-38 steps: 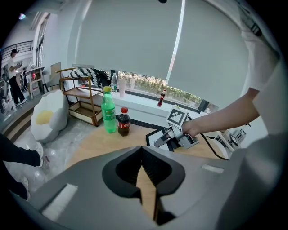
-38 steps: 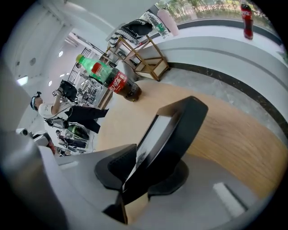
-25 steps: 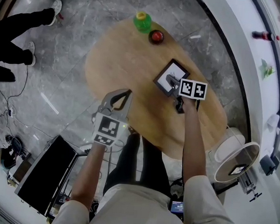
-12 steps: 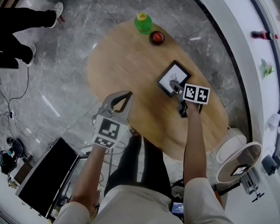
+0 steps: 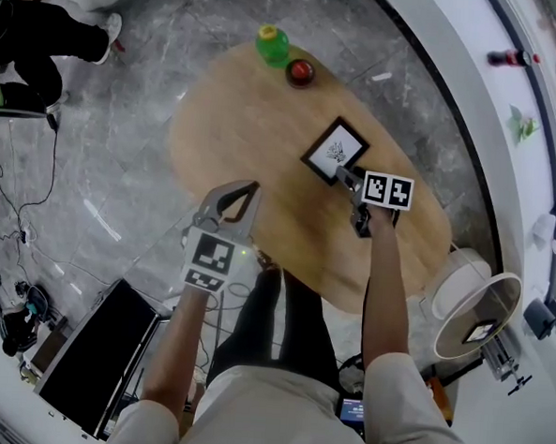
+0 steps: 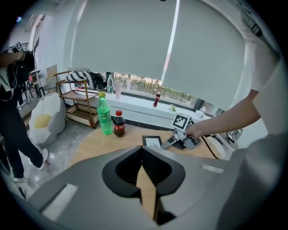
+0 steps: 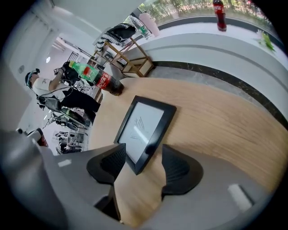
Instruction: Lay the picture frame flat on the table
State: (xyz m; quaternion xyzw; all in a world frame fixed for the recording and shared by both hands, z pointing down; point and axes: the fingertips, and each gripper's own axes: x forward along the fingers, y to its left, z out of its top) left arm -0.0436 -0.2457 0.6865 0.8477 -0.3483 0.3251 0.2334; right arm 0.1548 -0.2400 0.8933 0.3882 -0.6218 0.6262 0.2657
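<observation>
The black picture frame [image 5: 335, 151] lies flat on the oval wooden table [image 5: 237, 129], glass up, right of the middle. My right gripper [image 5: 344, 178] sits at the frame's near corner. Its jaws are opening, and in the right gripper view that corner of the frame [image 7: 144, 128] lies between the fingers of the right gripper [image 7: 143, 153] with space on both sides. My left gripper [image 5: 248, 187] hovers over the table's near left edge, fingertips together and nothing in them. In the left gripper view, the frame [image 6: 152, 141] shows beyond the left gripper [image 6: 143, 150].
A green bottle [image 5: 271, 45] and a cola bottle [image 5: 300, 71] stand at the table's far end. A white round stand [image 5: 474, 318] is off the table's right end. A black case [image 5: 92, 346] lies on the floor at the left. A person [image 5: 25, 51] stands far left.
The right gripper's jaws have spread and let go of the frame, which now lies flat. The gripper has drawn back to the frame's near corner. The left gripper stays put.
</observation>
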